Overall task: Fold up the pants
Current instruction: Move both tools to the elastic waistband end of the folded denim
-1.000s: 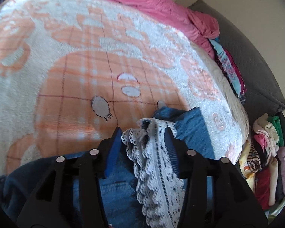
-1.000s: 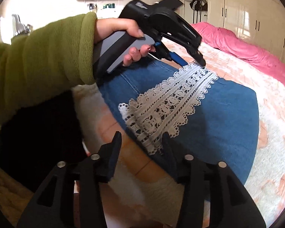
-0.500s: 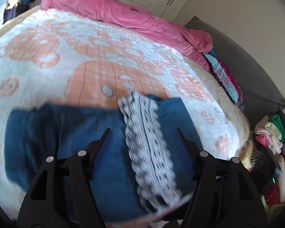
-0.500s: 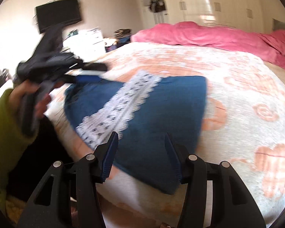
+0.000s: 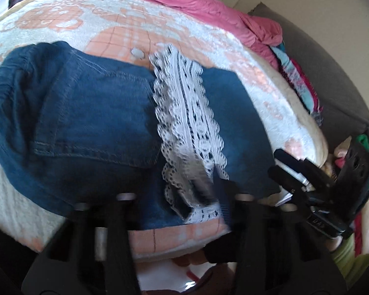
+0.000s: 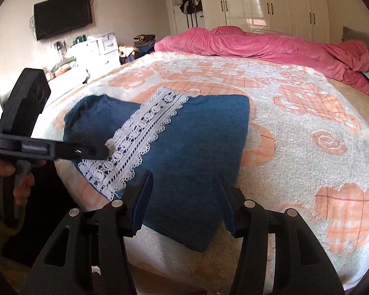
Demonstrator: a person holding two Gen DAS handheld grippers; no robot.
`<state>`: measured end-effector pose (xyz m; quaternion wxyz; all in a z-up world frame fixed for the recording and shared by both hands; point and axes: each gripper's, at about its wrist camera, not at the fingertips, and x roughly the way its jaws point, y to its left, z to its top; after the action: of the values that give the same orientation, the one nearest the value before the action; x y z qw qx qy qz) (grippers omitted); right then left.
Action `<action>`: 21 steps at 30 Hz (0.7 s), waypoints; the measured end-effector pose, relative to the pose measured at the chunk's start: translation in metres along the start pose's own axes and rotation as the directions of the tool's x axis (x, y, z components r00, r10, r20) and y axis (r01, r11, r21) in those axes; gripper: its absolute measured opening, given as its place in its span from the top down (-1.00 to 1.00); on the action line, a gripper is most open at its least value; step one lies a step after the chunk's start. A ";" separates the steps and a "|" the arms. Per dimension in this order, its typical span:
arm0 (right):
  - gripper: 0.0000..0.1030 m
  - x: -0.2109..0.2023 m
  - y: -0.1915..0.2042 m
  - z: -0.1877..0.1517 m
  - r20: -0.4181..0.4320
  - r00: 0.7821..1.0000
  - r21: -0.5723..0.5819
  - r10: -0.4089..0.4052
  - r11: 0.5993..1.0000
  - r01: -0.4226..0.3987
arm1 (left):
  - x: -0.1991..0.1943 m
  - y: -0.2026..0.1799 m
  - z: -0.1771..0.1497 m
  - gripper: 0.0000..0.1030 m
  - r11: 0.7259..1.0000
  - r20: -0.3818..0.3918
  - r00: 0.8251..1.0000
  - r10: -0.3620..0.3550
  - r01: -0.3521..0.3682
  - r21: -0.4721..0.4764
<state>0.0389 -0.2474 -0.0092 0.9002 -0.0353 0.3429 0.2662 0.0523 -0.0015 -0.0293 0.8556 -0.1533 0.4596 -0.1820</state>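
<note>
Pants (image 6: 184, 147) now flat, lace-striped

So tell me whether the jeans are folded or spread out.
Folded. The jeans lie as a compact blue block on the blanket, the white lace strip running across the top layer.

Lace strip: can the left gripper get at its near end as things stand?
Probably yes. The left gripper sits right at the lace strip on the folded pants, its fingers closing over it; nothing lies between.
</note>
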 end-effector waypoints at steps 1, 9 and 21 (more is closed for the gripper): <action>0.04 0.004 0.001 0.000 -0.010 1.000 -0.004 -0.002 1.000 0.002 | 0.002 -0.001 -0.002 0.66 1.000 -0.001 1.000 0.017 -0.017 0.011; 0.04 0.002 0.001 0.003 0.012 0.999 0.010 0.047 0.999 -0.047 | -0.006 -0.016 -0.016 0.70 0.987 0.010 0.996 0.086 -0.087 0.132; -0.07 0.030 -0.001 -0.003 -0.133 0.991 -0.009 -0.028 1.000 0.027 | -0.009 -0.008 -0.018 0.50 0.989 0.019 0.997 0.078 -0.080 0.124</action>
<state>0.0557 -0.2353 -0.0305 0.8788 -0.0609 0.4008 0.2519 0.0310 -0.0063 -0.0288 0.8732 -0.0824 0.4471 -0.1754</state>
